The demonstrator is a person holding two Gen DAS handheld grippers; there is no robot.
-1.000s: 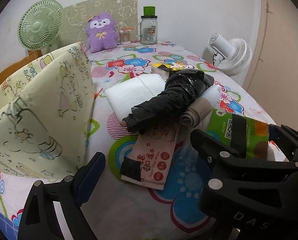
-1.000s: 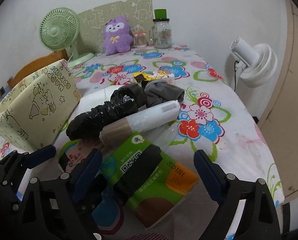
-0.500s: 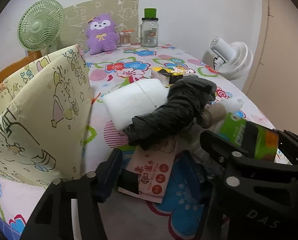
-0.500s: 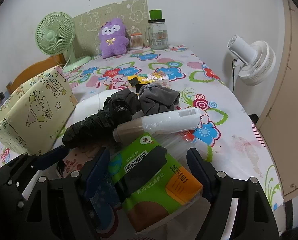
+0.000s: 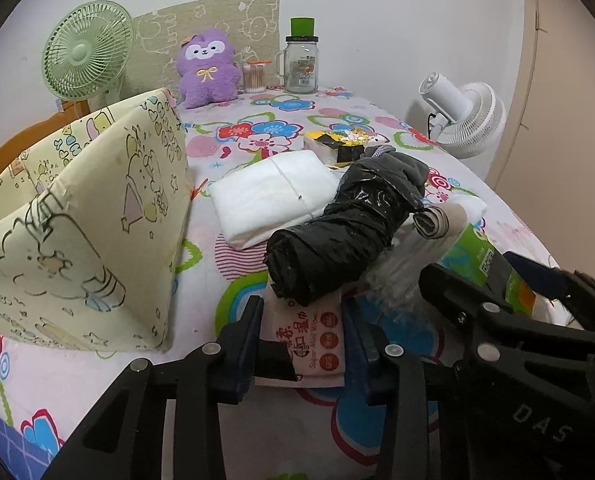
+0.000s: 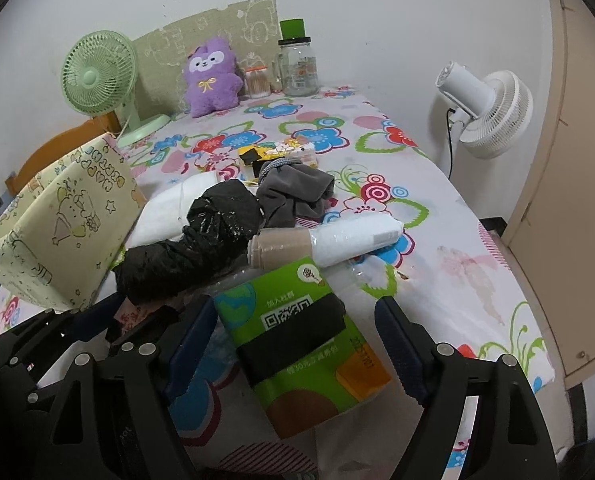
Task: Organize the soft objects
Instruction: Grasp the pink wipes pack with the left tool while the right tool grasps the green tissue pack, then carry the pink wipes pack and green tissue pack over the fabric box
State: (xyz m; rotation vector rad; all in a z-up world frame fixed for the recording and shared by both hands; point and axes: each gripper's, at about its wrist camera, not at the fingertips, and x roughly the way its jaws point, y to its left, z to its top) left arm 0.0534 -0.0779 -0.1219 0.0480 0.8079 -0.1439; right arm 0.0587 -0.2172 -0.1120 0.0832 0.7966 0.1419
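My left gripper [image 5: 305, 332] has its jaws closing on a pink-and-white wet wipes packet [image 5: 317, 340]; both pads touch its long sides. The packet lies flat on the flowered bedsheet [image 5: 109, 380], partly under a black plastic bag roll [image 5: 337, 232]. My right gripper [image 6: 297, 336] straddles a green tissue pack [image 6: 297, 332]. Its jaws are closing, with a gap still showing beside the right finger [image 6: 401, 344]. A folded white cloth [image 5: 273, 196], a grey cloth [image 6: 293, 196] and a beige-and-white bag roll [image 6: 325, 240] lie just beyond.
A yellow fabric box [image 5: 77, 232] stands open at the left. At the back are a purple plush [image 5: 207, 68], a green fan [image 5: 85, 52], a glass jar [image 5: 301, 64] and a cotton swab tub [image 5: 254, 78]. A white fan [image 5: 465, 116] stands off the bed's right edge.
The left jaws came in from wide apart until they met the wipes packet. The right jaws narrowed a little around the green tissue pack. Both hands stayed about where they were.
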